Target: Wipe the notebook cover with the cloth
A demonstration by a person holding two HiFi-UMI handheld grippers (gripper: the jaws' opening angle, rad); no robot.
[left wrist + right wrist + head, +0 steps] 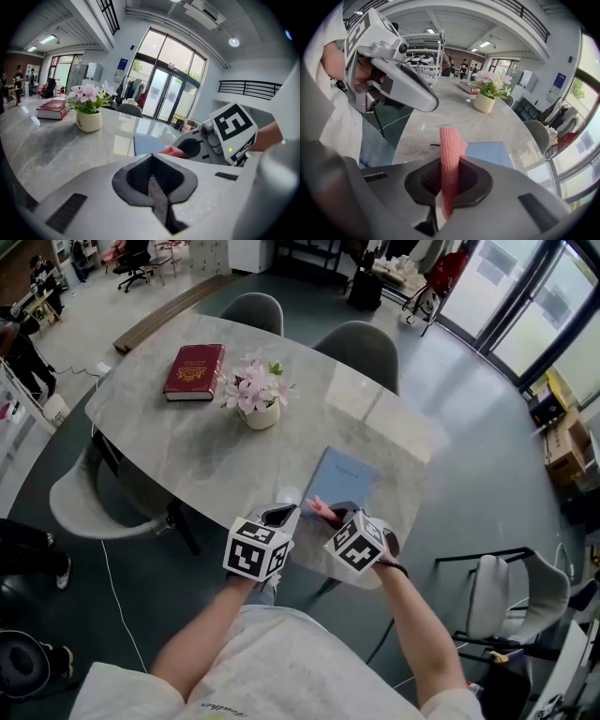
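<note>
A pale blue notebook [337,480] lies flat near the table's near edge, also seen in the left gripper view [146,144] and the right gripper view [490,153]. My right gripper [330,513] is shut on a folded pink cloth [450,159], whose end sticks up between the jaws, just before the notebook's near edge. The cloth [172,151] shows red at the right gripper's tip in the left gripper view. My left gripper [279,516] is shut with nothing in it [151,158], close beside the right one, left of the notebook.
A grey marble table [178,442] carries a red book [194,371] at the far left and a white pot of pink flowers [260,401] in the middle. Grey chairs [361,348] stand along the far side, and another chair [84,507] at the left.
</note>
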